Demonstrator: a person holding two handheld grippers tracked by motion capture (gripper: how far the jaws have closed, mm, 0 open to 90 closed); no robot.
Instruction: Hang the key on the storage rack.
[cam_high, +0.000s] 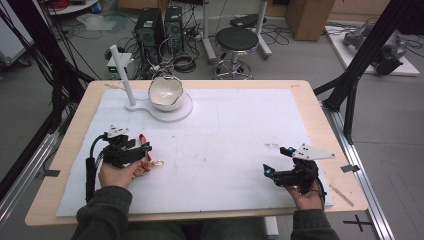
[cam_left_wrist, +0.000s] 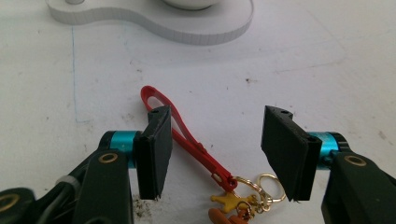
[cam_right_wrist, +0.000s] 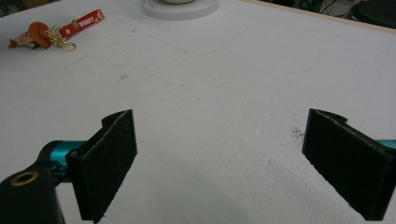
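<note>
**Colours on the tabletop**

The tabletop (cam_high: 320, 115) is pale wood under a white sheet (cam_high: 235, 145) flecked with faint grey marks. The keychain strap (cam_left_wrist: 182, 135) is red, with gold rings (cam_left_wrist: 266, 186) and orange-yellow charms (cam_left_wrist: 229, 205). The bowl (cam_high: 166, 93) is white with a dark rim, on a white stand (cam_high: 170, 112). Both grippers are black with teal-blue cylinders behind the 2 fingers (cam_left_wrist: 156, 149); the right gripper (cam_high: 277, 165) carries a light grey plate.

White bowl (cam_high: 166, 93) on flat white stand (cam_high: 176, 113) with upright post (cam_high: 122, 75), far-left on surface (cam_high: 310, 100). White mat (cam_high: 225, 145) covers most of it. Beyond: black stool (cam_high: 236, 39), two PC towers (cam_high: 159, 27), cardboard box (cam_high: 309, 17).
</note>
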